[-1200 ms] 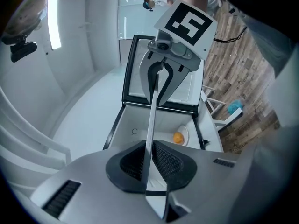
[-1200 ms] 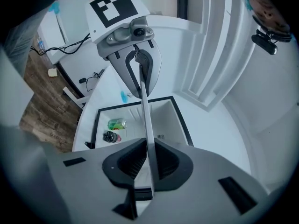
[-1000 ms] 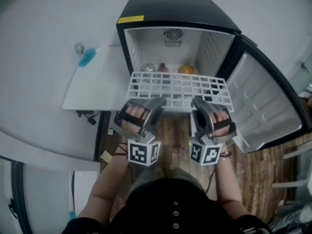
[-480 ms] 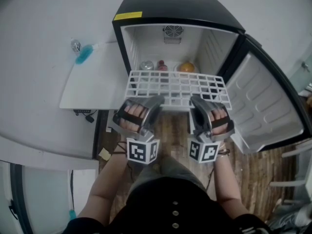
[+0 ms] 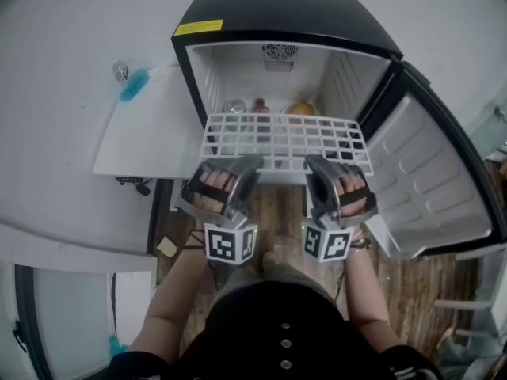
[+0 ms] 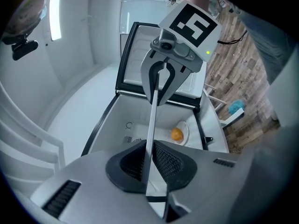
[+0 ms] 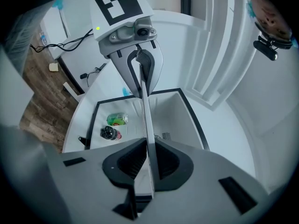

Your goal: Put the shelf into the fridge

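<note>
1. The left gripper [image 5: 250, 161] and right gripper [image 5: 314, 161] each clamp the front edge of the shelf [image 5: 285, 139].
2. The shelf lies level, with its back edge at the mouth of the fridge [image 5: 285, 14].
3. Push both sides evenly along the wall ribs [image 5: 344, 81] to avoid jamming.

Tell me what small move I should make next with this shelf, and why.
Probably ease both grippers forward together, with the shelf held level. The left gripper and right gripper are each clamped on its near edge, its far edge sits about at the open fridge mouth, and the can and orange lie below on the fridge floor.
</note>
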The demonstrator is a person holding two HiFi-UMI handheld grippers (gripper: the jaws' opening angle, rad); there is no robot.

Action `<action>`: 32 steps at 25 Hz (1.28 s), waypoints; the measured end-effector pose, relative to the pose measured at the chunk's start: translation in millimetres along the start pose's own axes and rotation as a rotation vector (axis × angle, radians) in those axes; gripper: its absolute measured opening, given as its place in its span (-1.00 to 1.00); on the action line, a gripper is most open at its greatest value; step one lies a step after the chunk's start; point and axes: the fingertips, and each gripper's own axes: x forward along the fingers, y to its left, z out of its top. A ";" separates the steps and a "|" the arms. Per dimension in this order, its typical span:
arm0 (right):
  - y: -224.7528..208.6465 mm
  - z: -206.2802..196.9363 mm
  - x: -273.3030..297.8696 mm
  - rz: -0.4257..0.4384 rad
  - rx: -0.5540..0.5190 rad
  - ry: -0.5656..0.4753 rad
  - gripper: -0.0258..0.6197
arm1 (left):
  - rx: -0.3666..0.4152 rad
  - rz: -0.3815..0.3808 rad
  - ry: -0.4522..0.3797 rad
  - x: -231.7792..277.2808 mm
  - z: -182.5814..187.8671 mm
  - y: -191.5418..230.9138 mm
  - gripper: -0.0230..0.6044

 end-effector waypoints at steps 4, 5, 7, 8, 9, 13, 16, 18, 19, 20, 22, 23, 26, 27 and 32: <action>-0.3 0.0 1.9 -0.005 0.007 -0.005 -0.80 | 0.002 0.008 0.011 0.8 -0.7 0.2 -0.80; 0.0 -0.4 3.9 -0.006 0.007 -0.010 -0.80 | 0.001 0.010 0.014 2.2 -1.4 0.3 -0.80; 1.2 -0.2 5.9 -0.009 0.004 -0.016 -0.80 | -0.002 0.013 0.020 2.9 -2.8 -0.4 -0.80; 1.7 0.1 5.8 -0.009 0.002 -0.018 -0.80 | -0.002 0.014 0.021 2.4 -3.1 -0.8 -0.80; 2.2 0.1 6.0 -0.009 -0.001 -0.020 -0.80 | 0.000 0.015 0.021 2.3 -3.2 -1.1 -0.80; 3.6 -3.1 7.8 -0.007 -0.010 -0.021 -0.80 | 0.006 0.017 0.018 5.4 -2.7 -3.2 -0.80; 1.5 -3.3 8.1 -0.012 -0.014 -0.017 -0.80 | 0.009 0.024 0.011 6.3 -2.2 -2.5 -0.80; 1.6 -3.8 9.4 -0.015 -0.017 -0.015 -0.80 | 0.010 0.026 0.008 7.8 -3.2 -2.2 -0.80; 2.1 -4.2 10.3 -0.015 -0.018 -0.014 -0.80 | 0.010 0.025 0.008 8.8 -3.8 -2.5 -0.80; 2.7 -4.5 11.1 -0.016 -0.020 -0.014 -0.80 | 0.010 0.025 0.007 9.6 -4.4 -2.8 -0.80; 3.6 -4.8 12.1 -0.019 -0.024 -0.015 -0.80 | 0.008 0.025 0.006 10.4 -5.0 -3.4 -0.80; 3.9 -5.1 12.2 -0.019 -0.025 -0.015 -0.80 | 0.007 0.025 0.005 10.7 -5.0 -3.8 -0.80; 5.4 -5.6 13.0 -0.021 -0.025 -0.015 -0.80 | 0.006 0.019 0.003 11.6 -5.4 -5.5 -0.80; 6.0 -5.7 13.6 -0.021 -0.026 -0.015 -0.80 | 0.004 0.017 0.003 12.1 -6.1 -5.9 -0.80; 6.8 -6.5 15.5 -0.019 -0.025 -0.007 -0.80 | -0.003 0.014 -0.002 13.7 -7.2 -5.7 -0.80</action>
